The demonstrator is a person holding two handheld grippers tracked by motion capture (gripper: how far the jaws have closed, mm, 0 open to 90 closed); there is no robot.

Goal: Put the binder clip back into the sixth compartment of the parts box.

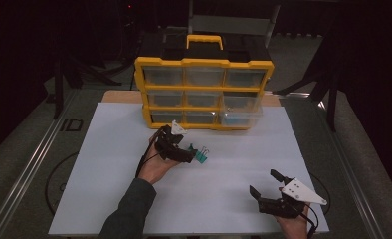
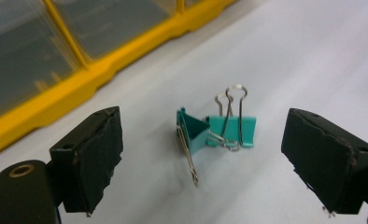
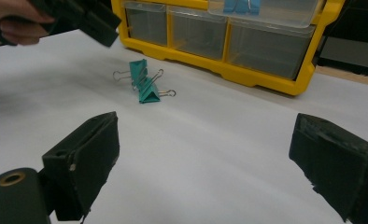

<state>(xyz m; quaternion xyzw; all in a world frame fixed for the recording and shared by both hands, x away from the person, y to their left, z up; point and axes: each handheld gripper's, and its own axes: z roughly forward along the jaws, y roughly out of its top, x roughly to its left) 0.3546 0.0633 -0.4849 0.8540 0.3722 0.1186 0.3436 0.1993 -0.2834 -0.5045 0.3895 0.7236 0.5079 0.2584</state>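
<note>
- The landmark is the yellow drawer organiser (image 1: 204,92), a three-by-three cabinet of clear drawers that stands at the far edge of the white sheet (image 1: 134,199) covering the table.
- Two teal binder clips (image 2: 215,133) lie on the sheet just in front of the organiser's bottom row, touching each other; in the left gripper view one lies on its side with a wire handle pointing toward the camera, and the other stands behind it with its wire loops raised.
- The left gripper (image 1: 194,152) is close in front of the organiser, at the clips, tipped down toward the sheet; its jaws stand wide apart with the clips between and just beyond them, neither pad touching the clips, so it grips nothing.
- The right gripper (image 1: 266,183) is well apart from the organiser, near the sheet's front right corner; its jaws are spread wide and hold nothing, with bare sheet between them.
- In the right gripper view the organiser's bottom right drawer (image 3: 266,11) is pulled out past its neighbours, and a blue binder clip (image 3: 240,5) lies inside it.
</note>
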